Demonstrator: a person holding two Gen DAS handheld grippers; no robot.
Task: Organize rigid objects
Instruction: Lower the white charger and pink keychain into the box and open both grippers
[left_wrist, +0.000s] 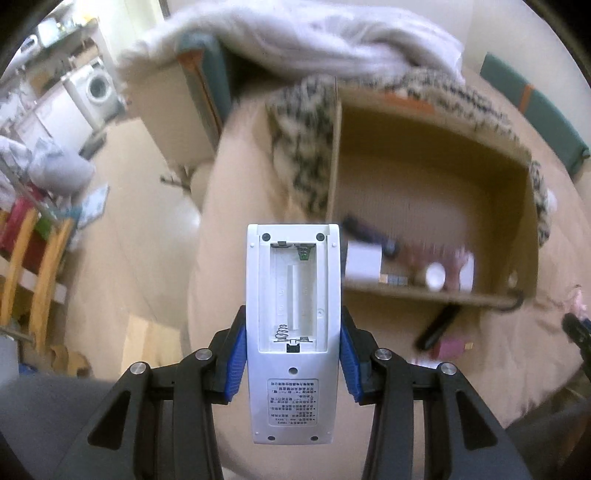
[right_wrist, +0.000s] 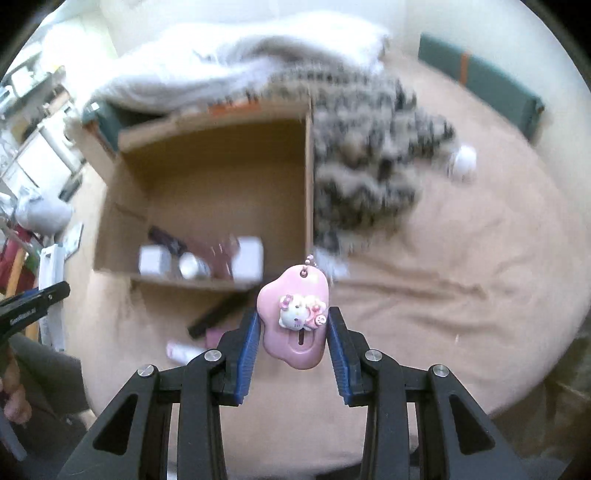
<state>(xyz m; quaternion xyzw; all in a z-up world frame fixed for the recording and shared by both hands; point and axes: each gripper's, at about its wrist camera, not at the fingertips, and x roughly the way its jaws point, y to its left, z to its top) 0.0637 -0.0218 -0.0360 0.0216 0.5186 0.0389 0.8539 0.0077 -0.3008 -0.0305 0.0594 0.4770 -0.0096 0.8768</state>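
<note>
Both loads carried above the bed toward the cardboard box (left_wrist: 436, 173): left gripper (left_wrist: 293, 332) clamped on coverless white remote (left_wrist: 293, 295), right gripper (right_wrist: 291, 328) pinching pink cat keychain (right_wrist: 293, 321), presumably for dropping inside.

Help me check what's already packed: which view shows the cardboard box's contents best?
Neither is sharp. The left wrist view looks into the cardboard box from closer, showing a white block and a white round cap. The right wrist view shows the same cluster smaller and blurrier.
</note>
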